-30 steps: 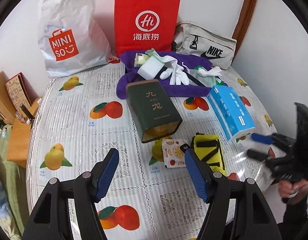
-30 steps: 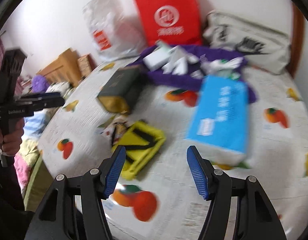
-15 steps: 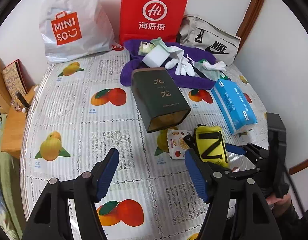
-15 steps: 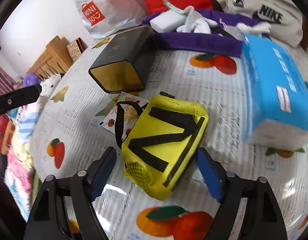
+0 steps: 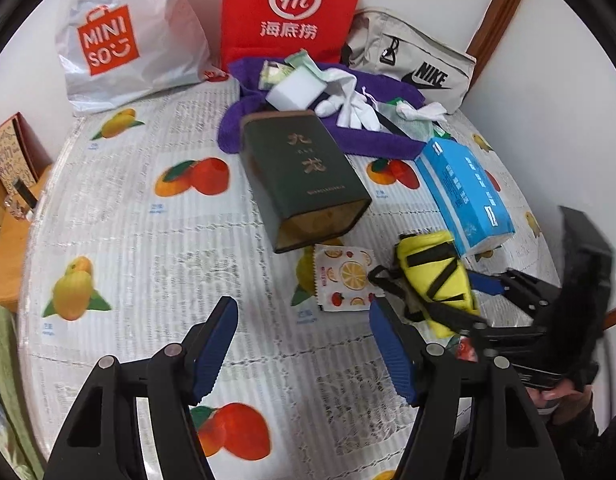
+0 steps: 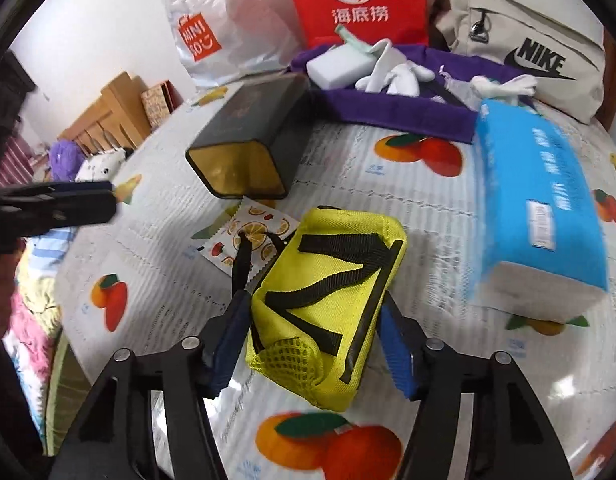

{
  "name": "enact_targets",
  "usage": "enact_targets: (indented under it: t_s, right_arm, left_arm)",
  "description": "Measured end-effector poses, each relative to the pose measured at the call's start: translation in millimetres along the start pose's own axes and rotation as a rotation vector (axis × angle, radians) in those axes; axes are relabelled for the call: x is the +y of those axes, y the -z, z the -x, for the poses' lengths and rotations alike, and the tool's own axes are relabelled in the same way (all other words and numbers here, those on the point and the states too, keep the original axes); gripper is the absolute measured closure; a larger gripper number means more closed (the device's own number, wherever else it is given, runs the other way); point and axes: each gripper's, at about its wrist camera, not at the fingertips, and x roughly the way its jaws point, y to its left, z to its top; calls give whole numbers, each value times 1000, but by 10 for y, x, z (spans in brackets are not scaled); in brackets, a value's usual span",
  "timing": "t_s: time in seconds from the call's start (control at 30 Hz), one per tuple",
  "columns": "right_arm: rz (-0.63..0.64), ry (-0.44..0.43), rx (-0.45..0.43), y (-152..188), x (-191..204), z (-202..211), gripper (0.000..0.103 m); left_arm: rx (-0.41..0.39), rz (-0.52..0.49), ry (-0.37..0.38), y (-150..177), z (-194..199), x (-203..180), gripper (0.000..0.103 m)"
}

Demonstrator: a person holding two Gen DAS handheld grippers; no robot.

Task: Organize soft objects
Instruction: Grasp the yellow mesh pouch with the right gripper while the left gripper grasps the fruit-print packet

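The right hand-held gripper (image 6: 314, 344), which was hovering open above the desk (image 5: 147, 240) a second ago, is now closing its fingers (image 6: 227, 340) around the yellow pouch (image 6: 328, 300), so the first pick seems to be starting. The pouch (soft mesh fabric with black straps) is lying near the front edge, just beside the blue tissue pack (image 6: 540, 208). The left hand-held gripper (image 5: 303, 356) is waiting wide open, holding nothing.

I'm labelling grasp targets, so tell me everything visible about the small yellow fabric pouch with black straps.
The small yellow fabric pouch has black webbing stripes, a yellow mesh pocket at its near end and a black loop handle. It lies flat on the fruit-print tablecloth, between the right gripper's blue pads, handle over the fruit-print sachet.
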Motion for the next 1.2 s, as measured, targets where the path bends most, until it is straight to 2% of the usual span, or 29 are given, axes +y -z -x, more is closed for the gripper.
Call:
enact_targets:
  t_s: [0.1, 0.2, 0.4, 0.57, 0.7, 0.83, 0.93, 1.1, 1.13, 1.2]
  right_arm:
    - [8, -15, -32, 67, -65, 197, 42]
    - [18, -8, -26, 202, -111, 293, 42]
    - [4, 54, -19, 516, -323, 479, 43]
    - [-48, 135, -24, 664, -604, 557, 43]
    - [-89, 151, -22, 702, -779, 517, 42]
    - [-96, 152, -17, 701, -817, 436, 35]
    - [-107, 148, -26, 701, -828, 396, 33]
    - [-138, 135, -26, 639, -814, 353, 20]
    - [-146, 132, -25, 616, -809, 337, 16]
    - [-155, 138, -26, 579, -803, 308, 14]
  left_arm:
    - [22, -9, 3, 1, -171, -94, 37]
    - [39, -35, -10, 18, -357, -230, 37]
    - [61, -42, -16, 33, -621, -401, 37]
    - [54, -43, -54, 22, -772, -483, 33]
    - [35, -87, -124, 25, -903, -563, 27]
    - [38, -111, -134, 16, -948, -587, 19]
    - [32, -107, -135, 3, -948, -569, 19]
    - [-24, -96, -147, 43, -936, -562, 20]
    - [-36, -98, -153, 54, -930, -565, 21]
    - [-66, -93, -159, 85, -898, -543, 31]
